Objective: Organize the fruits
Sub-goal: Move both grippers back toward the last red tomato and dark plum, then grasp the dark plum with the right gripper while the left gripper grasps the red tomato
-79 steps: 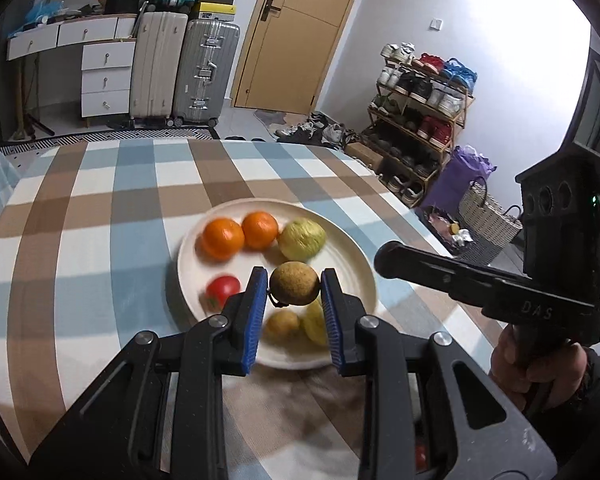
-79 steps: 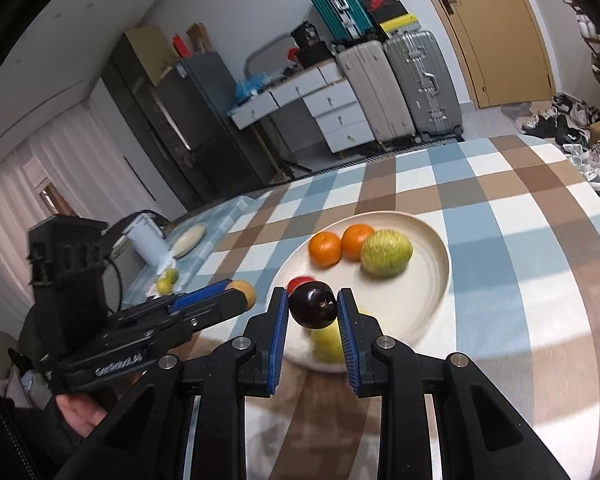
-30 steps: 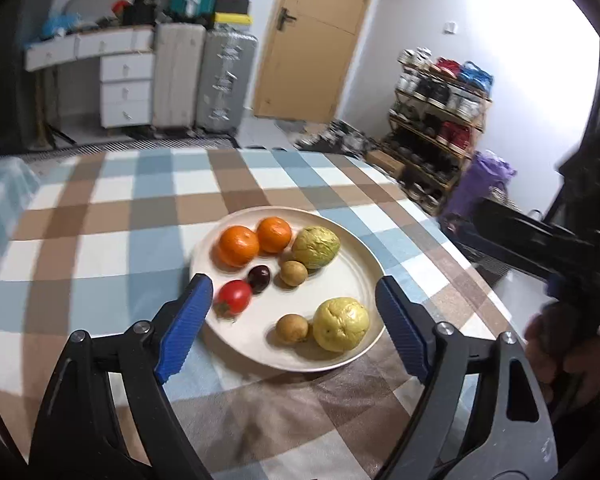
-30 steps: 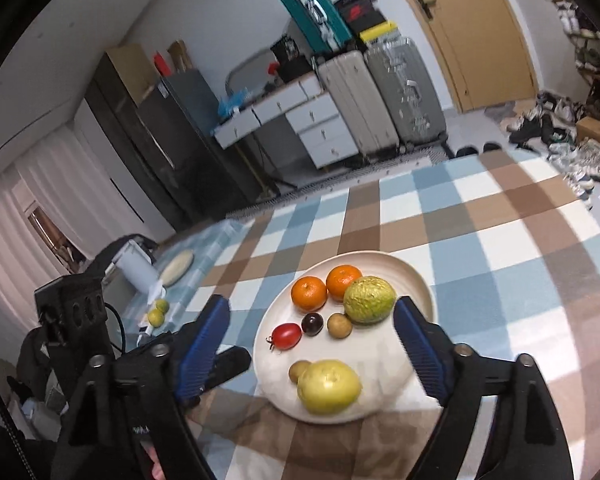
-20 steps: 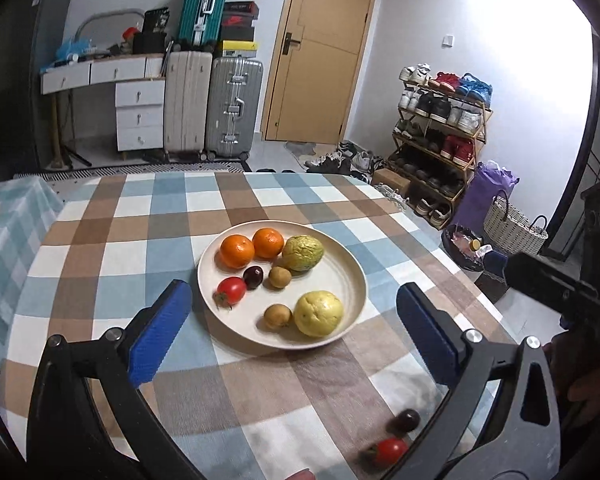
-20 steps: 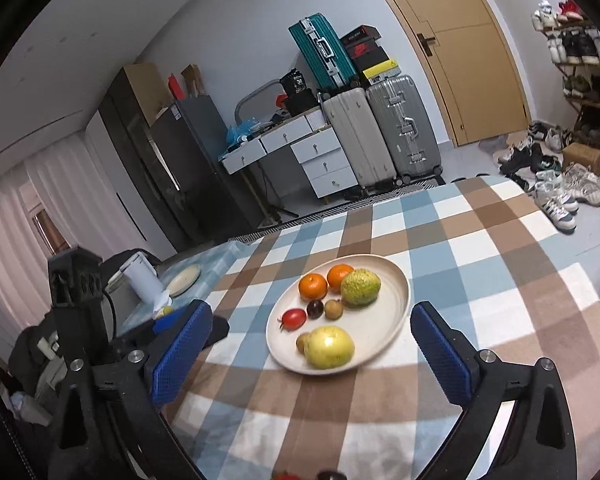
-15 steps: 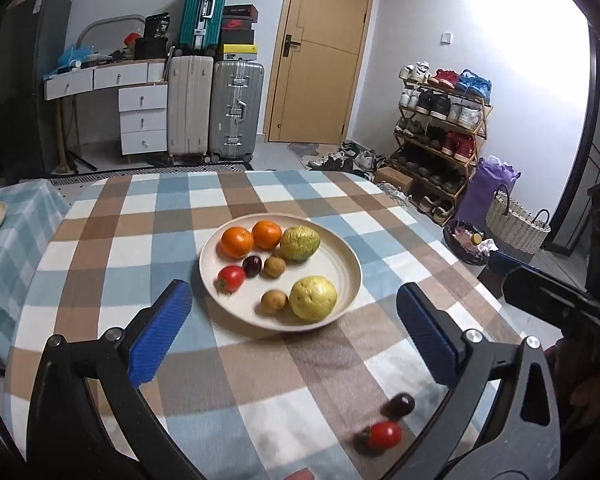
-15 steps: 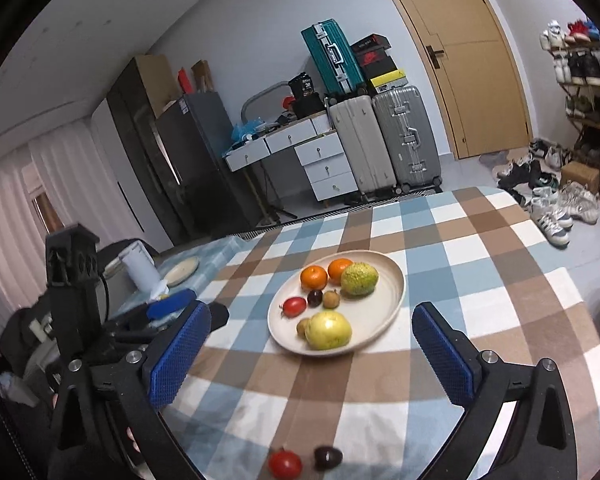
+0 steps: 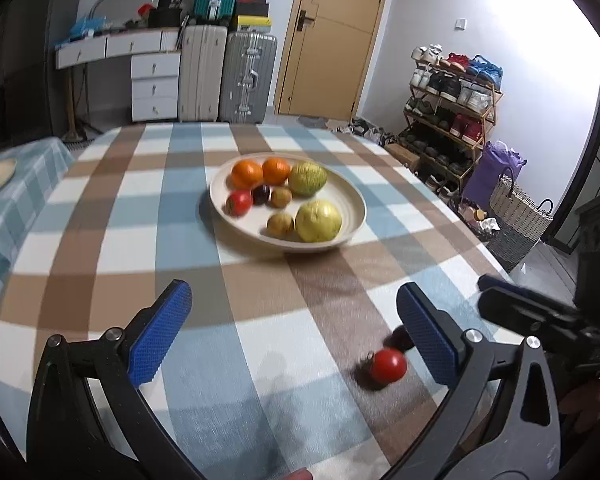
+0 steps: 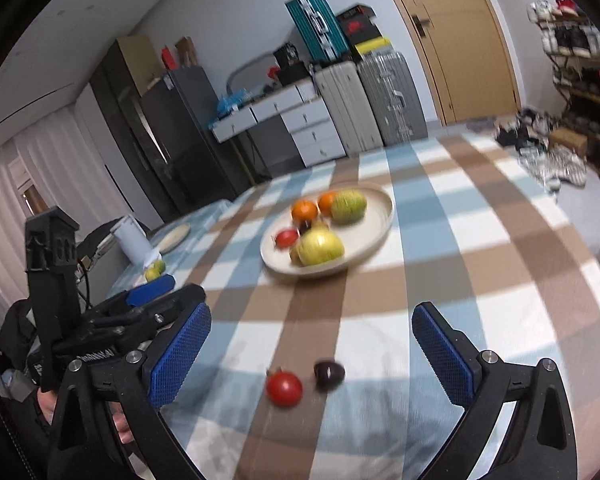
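I have both grippers hanging over the near end of the checked surface (image 9: 112, 216), left gripper (image 9: 296, 328) and right gripper (image 10: 312, 352) each with fingers spread wide, holding nothing. A red tomato (image 10: 284, 389) and a dark plum (image 10: 329, 373) lie just beside each other there, well apart from the fruit plate (image 10: 376, 220).

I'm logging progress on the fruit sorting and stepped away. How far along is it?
Seven fruits sit on the plate. Nothing is in hand: the left gripper and right gripper are both open and empty. Left: a red tomato and a dark plum lie on the tablecloth near the grippers.
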